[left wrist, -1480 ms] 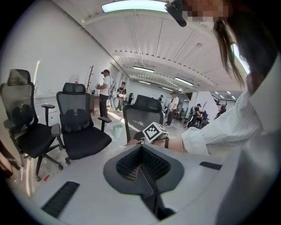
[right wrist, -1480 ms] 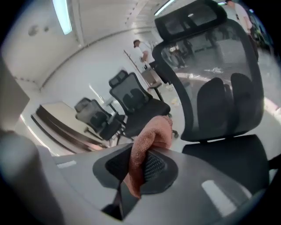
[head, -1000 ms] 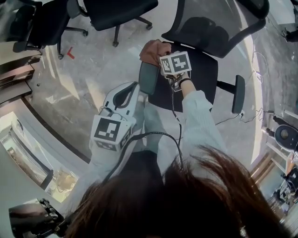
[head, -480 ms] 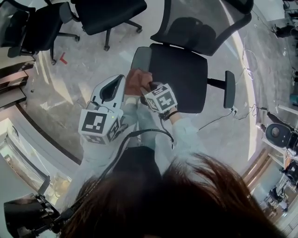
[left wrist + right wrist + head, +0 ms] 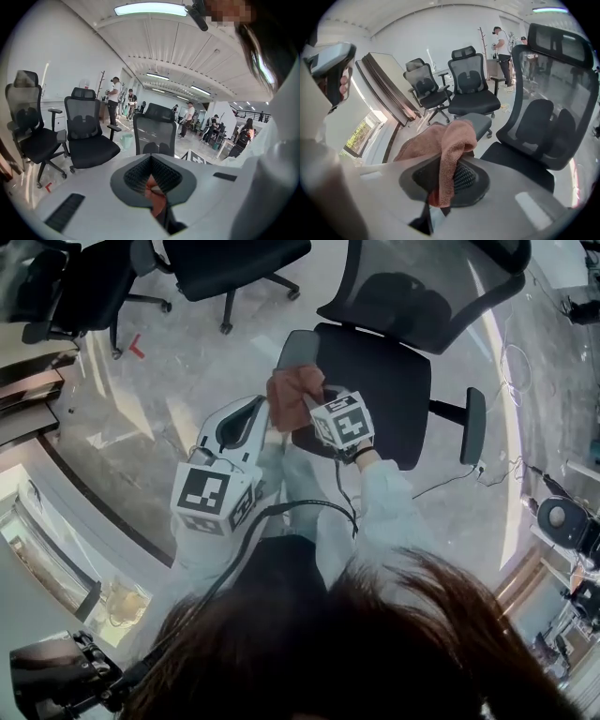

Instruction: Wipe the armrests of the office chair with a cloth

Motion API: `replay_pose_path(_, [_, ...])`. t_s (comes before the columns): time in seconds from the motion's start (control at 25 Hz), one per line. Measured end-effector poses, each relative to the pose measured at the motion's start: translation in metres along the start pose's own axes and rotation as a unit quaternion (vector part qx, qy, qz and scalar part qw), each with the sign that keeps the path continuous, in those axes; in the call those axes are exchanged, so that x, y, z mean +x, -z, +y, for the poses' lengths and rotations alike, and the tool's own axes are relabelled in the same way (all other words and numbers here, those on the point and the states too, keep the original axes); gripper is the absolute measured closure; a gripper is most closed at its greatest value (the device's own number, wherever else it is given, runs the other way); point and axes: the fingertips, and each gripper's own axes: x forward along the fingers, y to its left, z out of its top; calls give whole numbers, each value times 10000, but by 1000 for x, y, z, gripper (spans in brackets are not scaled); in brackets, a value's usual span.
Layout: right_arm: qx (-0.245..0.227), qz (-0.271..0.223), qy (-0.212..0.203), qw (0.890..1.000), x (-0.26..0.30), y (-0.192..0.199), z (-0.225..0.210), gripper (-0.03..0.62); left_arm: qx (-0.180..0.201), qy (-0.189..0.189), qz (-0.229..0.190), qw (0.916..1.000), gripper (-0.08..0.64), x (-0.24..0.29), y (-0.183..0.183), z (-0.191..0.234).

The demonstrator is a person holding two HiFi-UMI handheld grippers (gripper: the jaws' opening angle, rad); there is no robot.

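The office chair has a black seat [image 5: 375,390] and a mesh back [image 5: 553,93]. Its left armrest [image 5: 292,351] is a grey pad, also seen in the right gripper view [image 5: 480,123]; the right armrest [image 5: 473,426] stands apart. A pink-brown cloth [image 5: 292,390] lies bunched at the near end of the left armrest. My right gripper [image 5: 307,401] is shut on the cloth [image 5: 450,145], which drapes over its jaws [image 5: 450,180]. My left gripper [image 5: 262,411] hovers just left of the cloth, jaws shut [image 5: 151,180] with nothing held; a sliver of pink shows beyond them.
Other black office chairs [image 5: 225,263] stand on the pale floor behind the left armrest, two more in the left gripper view [image 5: 89,136]. A cable [image 5: 450,482] runs across the floor by the chair's right side. People stand far back in the room [image 5: 112,98].
My right gripper has drawn the cloth along the left armrest from its far end to its near end, toward me. The left gripper has stayed about where it was.
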Motion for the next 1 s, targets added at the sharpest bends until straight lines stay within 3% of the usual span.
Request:
replay_pose_path(0.16, [56, -59, 169, 9998, 15, -26, -38, 553, -78, -155, 88, 9998, 557, -2, 10, 8])
replay_pose_path(0.28, [234, -227, 555, 9979, 21, -51, -76, 554, -114, -283, 101, 9995, 557, -6, 13, 15])
replay_pose_path(0.56, [964, -364, 1109, 9885, 34, -83, -131, 554, -145, -478, 119, 9987, 557, -12, 17, 30])
replay_pose_path(0.76, [957, -251, 972, 9903, 29, -71, -117, 555, -126, -417, 64, 9990, 557, -12, 13, 28])
replay_pose_path(1.0, [829, -118, 363, 9958, 12, -29, -60, 555, -80, -275, -23, 9996, 557, -13, 8, 21])
